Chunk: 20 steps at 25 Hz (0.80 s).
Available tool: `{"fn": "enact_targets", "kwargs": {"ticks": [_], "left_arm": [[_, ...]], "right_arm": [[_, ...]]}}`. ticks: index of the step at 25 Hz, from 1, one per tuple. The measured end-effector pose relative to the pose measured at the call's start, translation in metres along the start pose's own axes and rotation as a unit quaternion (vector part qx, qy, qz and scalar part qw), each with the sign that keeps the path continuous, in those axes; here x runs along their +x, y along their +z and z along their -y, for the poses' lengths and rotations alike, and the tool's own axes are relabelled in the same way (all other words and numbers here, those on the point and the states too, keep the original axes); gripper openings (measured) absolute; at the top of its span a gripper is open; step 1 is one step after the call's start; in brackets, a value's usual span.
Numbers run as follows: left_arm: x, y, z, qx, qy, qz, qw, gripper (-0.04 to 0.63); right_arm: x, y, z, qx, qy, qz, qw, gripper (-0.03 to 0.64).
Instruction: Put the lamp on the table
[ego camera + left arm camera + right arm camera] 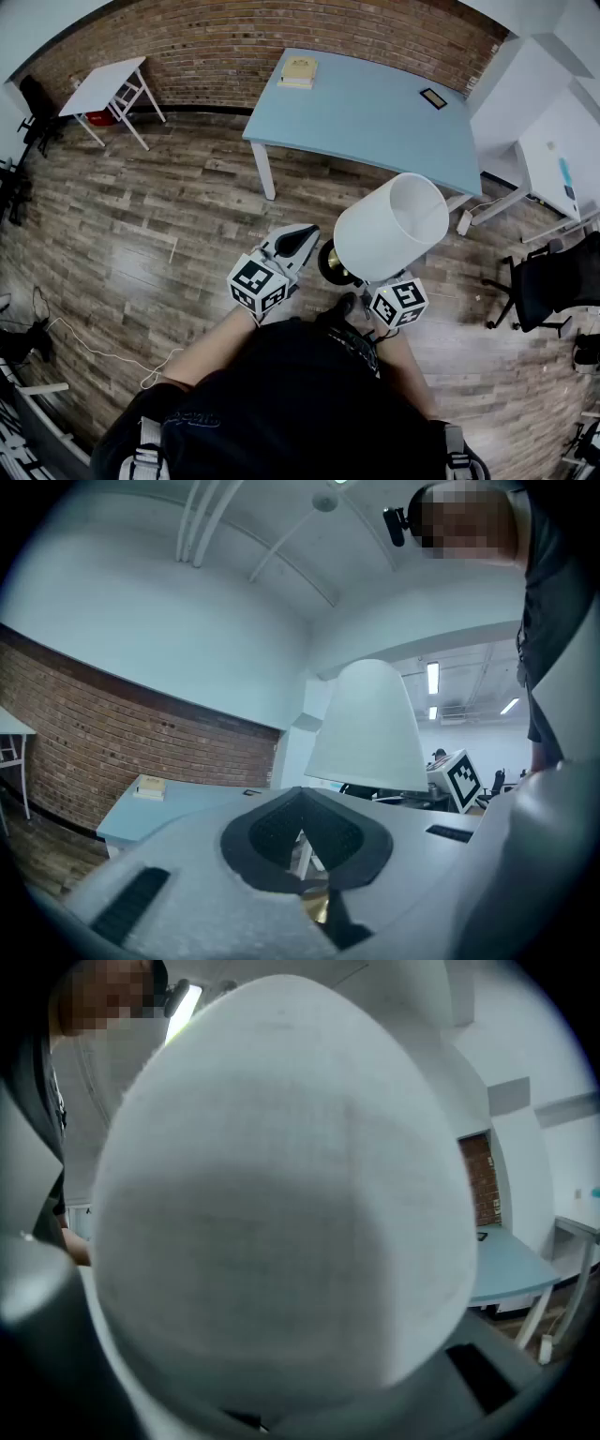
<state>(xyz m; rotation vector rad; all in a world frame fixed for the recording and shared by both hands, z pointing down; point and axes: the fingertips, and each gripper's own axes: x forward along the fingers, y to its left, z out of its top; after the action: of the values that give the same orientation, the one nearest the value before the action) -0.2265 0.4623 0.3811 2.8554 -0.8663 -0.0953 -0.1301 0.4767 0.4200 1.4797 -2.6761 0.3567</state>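
The lamp [389, 225] hangs short of the table [375, 122], unplaced. The left gripper [302, 846] pinches its brass stem [316, 904]; the right gripper [397, 302] spreads wide around the shade [281, 1194] (contact unclear).

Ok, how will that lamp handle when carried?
Likely top-heavy and tippy: on this lamp the wide white shade dwarfs the small base. The shade looks thin, so squeezing may dent it. Probably light for its size, being mostly hollow shade.

Table [375, 122] ahead of lamp [389, 228]; book [299, 71] on table's far left corner.
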Motion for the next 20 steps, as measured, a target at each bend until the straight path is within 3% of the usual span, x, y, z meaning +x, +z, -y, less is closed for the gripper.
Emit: {"fn": "enact_targets", "kwargs": {"ticks": [11,20], "left_arm": [[0.059,-0.012,-0.009,0.009,-0.004,-0.020,0.9997,0.009],[0.162,-0.033,-0.005,0.018,-0.005,-0.032,0.9993,0.009]], "right_arm": [[0.011,0.003,0.045,-0.011,0.005,-0.002,1.000,0.117],[0.004,0.015,0.138,0.010,-0.037,0.017,0.999,0.117]]}}
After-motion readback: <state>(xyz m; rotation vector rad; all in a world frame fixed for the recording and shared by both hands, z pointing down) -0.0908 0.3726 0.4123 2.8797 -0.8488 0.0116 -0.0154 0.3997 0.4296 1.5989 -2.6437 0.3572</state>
